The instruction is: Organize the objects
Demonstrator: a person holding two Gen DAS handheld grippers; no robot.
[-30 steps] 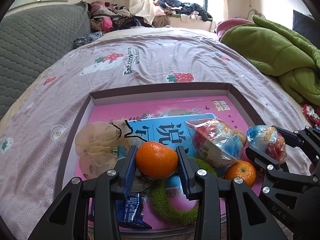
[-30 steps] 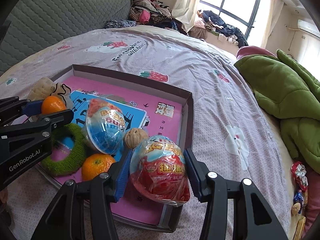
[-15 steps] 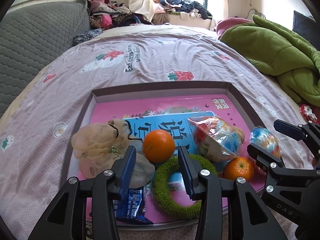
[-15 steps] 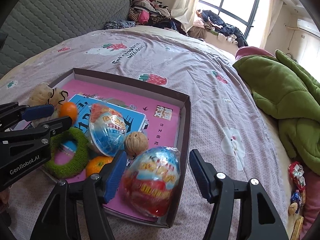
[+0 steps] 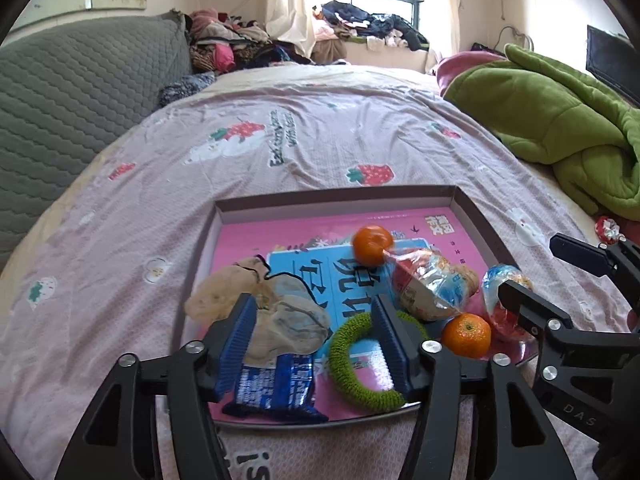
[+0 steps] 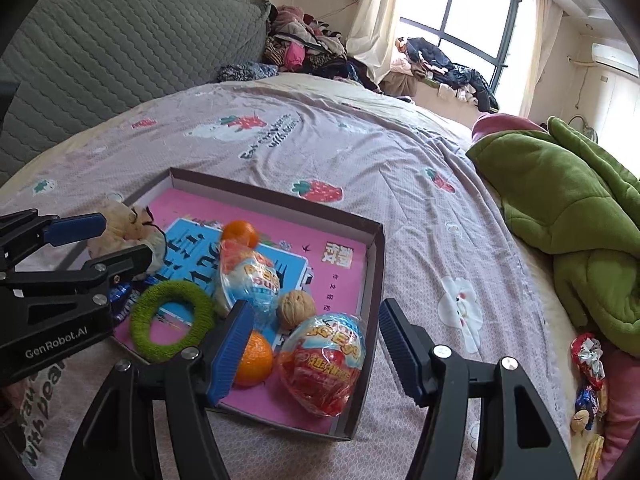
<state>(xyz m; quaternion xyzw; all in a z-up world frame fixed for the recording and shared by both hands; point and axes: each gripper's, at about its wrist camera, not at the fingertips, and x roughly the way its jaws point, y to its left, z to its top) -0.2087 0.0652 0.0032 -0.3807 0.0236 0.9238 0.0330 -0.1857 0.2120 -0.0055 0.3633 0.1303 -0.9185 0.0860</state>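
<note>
Left gripper [image 5: 314, 338]: marked "GenRobot.AI", jaws apart, empty.
Right gripper [image 6: 314, 350]: marked "DAS", jaws apart, empty.
Bedsheet [image 6: 280, 136]: partly legible print.

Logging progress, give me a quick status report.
Left gripper open, empty. Right gripper open, empty. Tangerine and wrapped egg lie in the tray. Nothing blocking.
</note>
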